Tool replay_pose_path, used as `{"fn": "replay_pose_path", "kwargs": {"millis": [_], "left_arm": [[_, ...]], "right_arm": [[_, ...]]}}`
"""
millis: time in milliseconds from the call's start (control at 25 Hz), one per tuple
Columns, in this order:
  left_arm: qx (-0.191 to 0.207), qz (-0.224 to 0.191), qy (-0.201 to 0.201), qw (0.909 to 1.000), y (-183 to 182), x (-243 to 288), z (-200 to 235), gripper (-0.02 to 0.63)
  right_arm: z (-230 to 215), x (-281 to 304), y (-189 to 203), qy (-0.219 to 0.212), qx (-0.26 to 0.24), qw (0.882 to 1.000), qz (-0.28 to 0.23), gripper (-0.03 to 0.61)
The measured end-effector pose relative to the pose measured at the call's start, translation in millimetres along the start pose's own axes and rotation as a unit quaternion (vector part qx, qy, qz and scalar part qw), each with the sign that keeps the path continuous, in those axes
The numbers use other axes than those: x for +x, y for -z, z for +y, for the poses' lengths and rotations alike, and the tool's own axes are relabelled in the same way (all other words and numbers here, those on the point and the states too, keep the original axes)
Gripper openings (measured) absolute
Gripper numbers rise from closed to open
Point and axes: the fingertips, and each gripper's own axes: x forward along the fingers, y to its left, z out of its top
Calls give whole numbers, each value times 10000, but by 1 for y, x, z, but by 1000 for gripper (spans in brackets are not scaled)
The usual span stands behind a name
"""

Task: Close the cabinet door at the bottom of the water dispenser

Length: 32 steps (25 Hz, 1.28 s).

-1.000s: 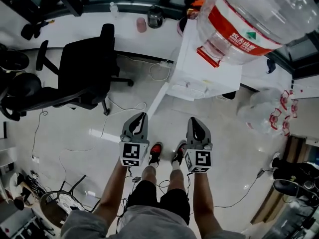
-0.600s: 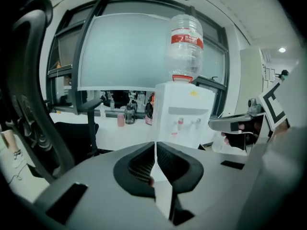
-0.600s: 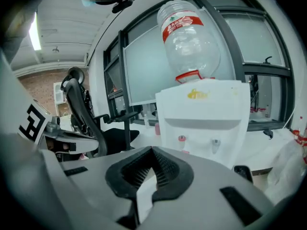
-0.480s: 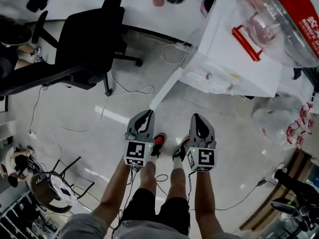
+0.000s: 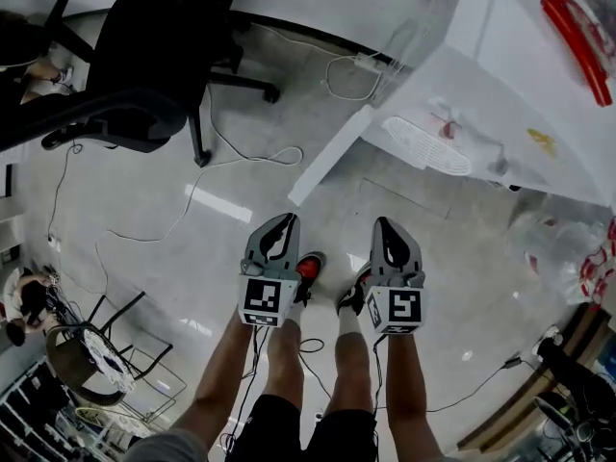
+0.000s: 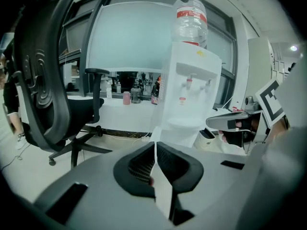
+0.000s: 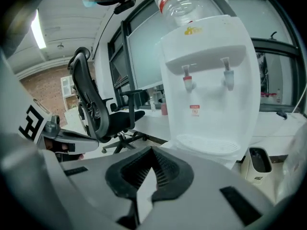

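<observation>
Head view: the dispenser [image 5: 500,94] and bottle [image 5: 577,27] run off the edge at 2 o'clock; the chair [image 5: 144,56] is cut at 11. In the gripper views, the left gripper [image 6: 155,145] and right gripper [image 7: 152,151] hide the dispenser's bottom cabinet.

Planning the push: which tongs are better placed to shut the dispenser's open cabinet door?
Probably left. The left tongs, shut, point at the free edge of the door; the right tongs sit off to one side, facing the dispenser.
</observation>
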Motion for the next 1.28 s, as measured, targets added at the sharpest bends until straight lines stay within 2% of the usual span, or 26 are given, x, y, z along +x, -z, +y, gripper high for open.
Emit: {"fn": "replay_pose_path", "kwargs": {"millis": [320,680,720,840,920,1040,1280], "left_arm": [[16,86,-122,9999,62,26,15,34],[129,270,-73,9995,93,43,19,37],[172,321,-71,9993,96,46,19,52],[218,466,-98,9986,104,56,22,181],[203,539,-147,9982,109,63,24,226],[216,672,-166,9974,116,73,26,250],[340,807,-319,9956,123,87,36,243]], "right_arm": [[9,20,59,-318,-277,9991,67,17],[9,18,89,-270,-167,9993,177,17],[9,16,90,-265,-157,9994,176,17],[8,13,90,-245,-146,9995,150,17],[7,11,90,-232,-138,9995,135,17],[4,10,94,-186,-95,9997,161,17],[-4,9,99,-112,-32,9998,162,17]]}}
